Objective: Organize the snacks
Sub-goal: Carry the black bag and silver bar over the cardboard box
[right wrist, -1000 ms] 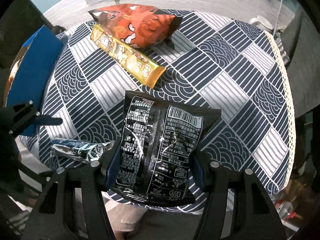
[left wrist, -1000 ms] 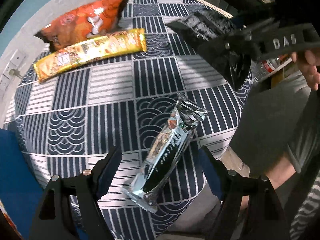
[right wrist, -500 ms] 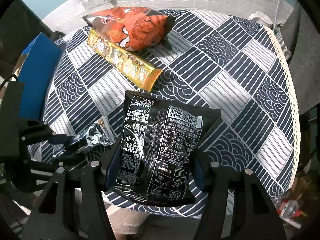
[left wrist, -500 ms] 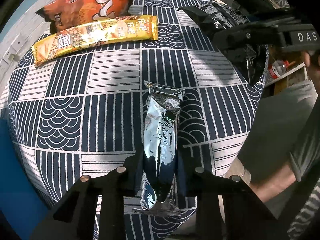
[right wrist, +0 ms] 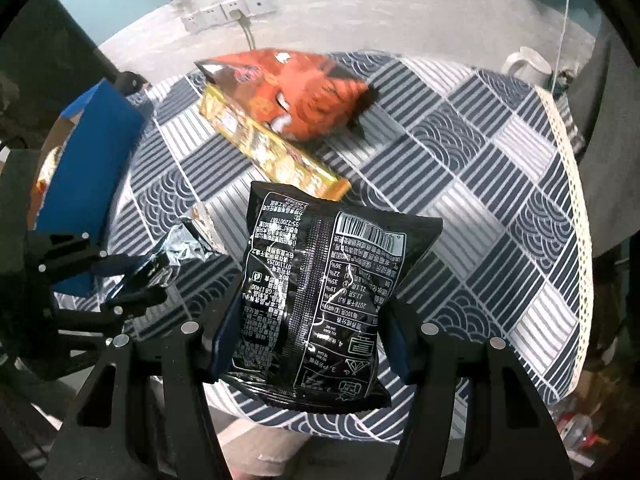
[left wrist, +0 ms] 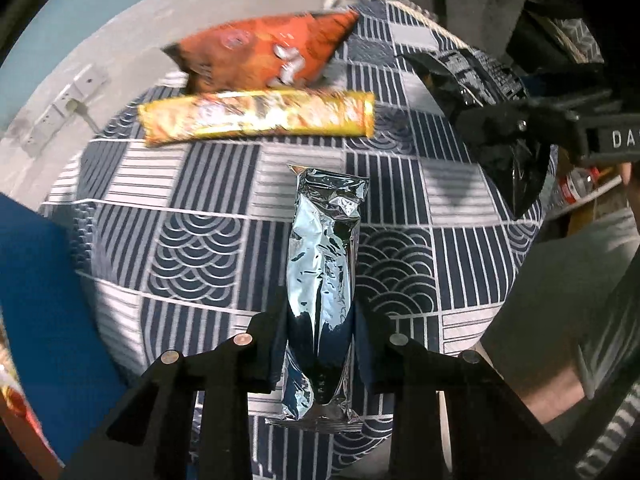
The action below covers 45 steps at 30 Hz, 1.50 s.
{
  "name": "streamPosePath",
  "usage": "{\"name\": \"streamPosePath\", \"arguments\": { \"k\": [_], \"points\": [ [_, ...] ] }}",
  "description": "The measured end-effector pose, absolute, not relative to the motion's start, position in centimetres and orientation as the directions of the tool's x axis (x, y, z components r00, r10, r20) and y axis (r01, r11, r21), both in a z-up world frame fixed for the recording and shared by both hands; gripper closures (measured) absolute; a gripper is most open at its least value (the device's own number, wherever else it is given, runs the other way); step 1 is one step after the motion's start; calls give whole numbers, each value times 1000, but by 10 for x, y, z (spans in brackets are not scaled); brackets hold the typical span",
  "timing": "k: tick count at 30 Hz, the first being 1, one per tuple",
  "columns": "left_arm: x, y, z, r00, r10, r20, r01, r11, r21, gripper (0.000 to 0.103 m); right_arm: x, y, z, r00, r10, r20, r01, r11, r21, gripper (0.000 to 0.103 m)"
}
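Presently, four snacks are counted. A silver packet (left wrist: 322,280) is pinched in the left gripper (left wrist: 320,332), a black bag (right wrist: 320,300) in the right gripper (right wrist: 308,336), both above the patterned tablecloth (right wrist: 480,184). An orange bag (left wrist: 264,54) and yellow bar (left wrist: 256,118), blurred, lie at the far side. Only the right view shows a white mug (right wrist: 526,65). A blue box (left wrist: 44,300) is cut off at left.

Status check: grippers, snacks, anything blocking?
Left gripper shut on silver packet. Right gripper shut on black bag. Orange bag, yellow bar on table. Nothing blocking.
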State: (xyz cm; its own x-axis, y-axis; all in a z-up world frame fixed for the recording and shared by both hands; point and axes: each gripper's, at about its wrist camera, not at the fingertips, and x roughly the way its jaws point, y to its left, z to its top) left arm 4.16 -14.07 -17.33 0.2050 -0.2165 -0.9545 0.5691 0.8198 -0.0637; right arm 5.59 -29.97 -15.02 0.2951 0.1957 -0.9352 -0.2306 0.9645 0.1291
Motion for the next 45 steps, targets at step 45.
{"name": "streamPosePath", "arguments": {
  "k": [45],
  "points": [
    [32, 39, -39, 518, -127, -846, 216, 976, -14, 73, 59, -117, -40, 406, 321, -855, -522, 850, 71, 42]
  ]
}}
